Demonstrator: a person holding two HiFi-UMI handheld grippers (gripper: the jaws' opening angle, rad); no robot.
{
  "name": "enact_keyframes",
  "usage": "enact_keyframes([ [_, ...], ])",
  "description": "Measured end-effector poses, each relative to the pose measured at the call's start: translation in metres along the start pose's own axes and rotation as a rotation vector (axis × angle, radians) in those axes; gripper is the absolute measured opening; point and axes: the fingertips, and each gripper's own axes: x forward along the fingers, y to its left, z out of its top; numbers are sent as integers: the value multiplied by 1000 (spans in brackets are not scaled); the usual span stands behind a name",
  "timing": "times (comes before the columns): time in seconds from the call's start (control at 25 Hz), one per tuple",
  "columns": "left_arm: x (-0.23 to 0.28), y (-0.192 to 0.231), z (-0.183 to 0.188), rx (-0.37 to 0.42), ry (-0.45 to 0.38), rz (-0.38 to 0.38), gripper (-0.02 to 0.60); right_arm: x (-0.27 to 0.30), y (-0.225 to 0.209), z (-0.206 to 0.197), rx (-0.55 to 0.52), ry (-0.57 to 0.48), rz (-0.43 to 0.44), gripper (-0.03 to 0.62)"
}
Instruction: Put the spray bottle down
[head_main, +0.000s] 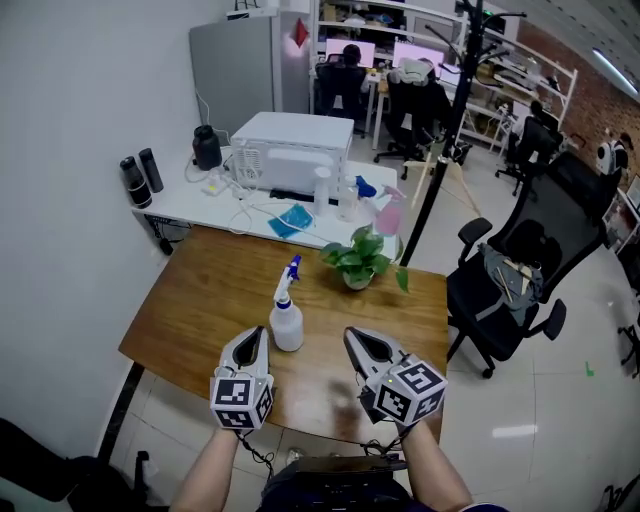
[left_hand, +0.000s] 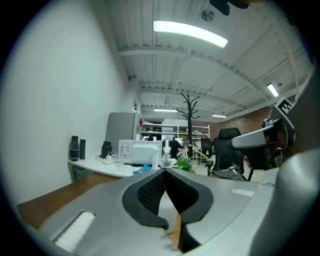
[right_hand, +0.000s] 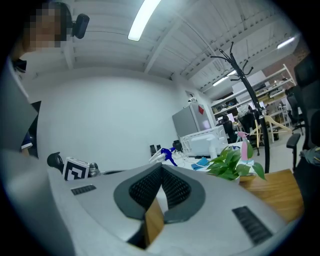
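Observation:
A white spray bottle (head_main: 286, 324) with a blue trigger head stands upright on the wooden table (head_main: 196, 300), free of both grippers. My left gripper (head_main: 256, 334) sits just left of the bottle's base, jaws shut and empty; in the left gripper view the left gripper (left_hand: 163, 171) has its pads pressed together. My right gripper (head_main: 353, 336) is a little right of the bottle, also shut with nothing in it. The right gripper view shows the right gripper (right_hand: 161, 167) closed, and past it the bottle's blue head (right_hand: 167, 155) and the left gripper's marker cube (right_hand: 75, 169).
A potted plant (head_main: 360, 262) stands at the table's far edge. Behind it, a white table (head_main: 190, 203) carries a white box-shaped appliance (head_main: 292, 150), cables and more spray bottles (head_main: 388, 211). A coat stand (head_main: 441, 140) and a black office chair (head_main: 520, 270) are to the right.

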Motion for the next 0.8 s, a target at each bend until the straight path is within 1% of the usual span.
enact_keyframes([
  [0.08, -9, -9, 4, -6, 18, -22, 6, 0, 5, 1, 3, -7, 22, 6],
  [0.24, -21, -32, 1, -36, 80, -98, 5, -2, 14, 3, -6, -17, 61, 6],
  [0.36, -26, -47, 0, -23, 99, -133, 6, -3, 19, 4, -19, -18, 83, 6],
  [0.8, -34, -69, -7, -21, 141, -152, 6, -8, 29, -3, -22, -4, 112, 6],
])
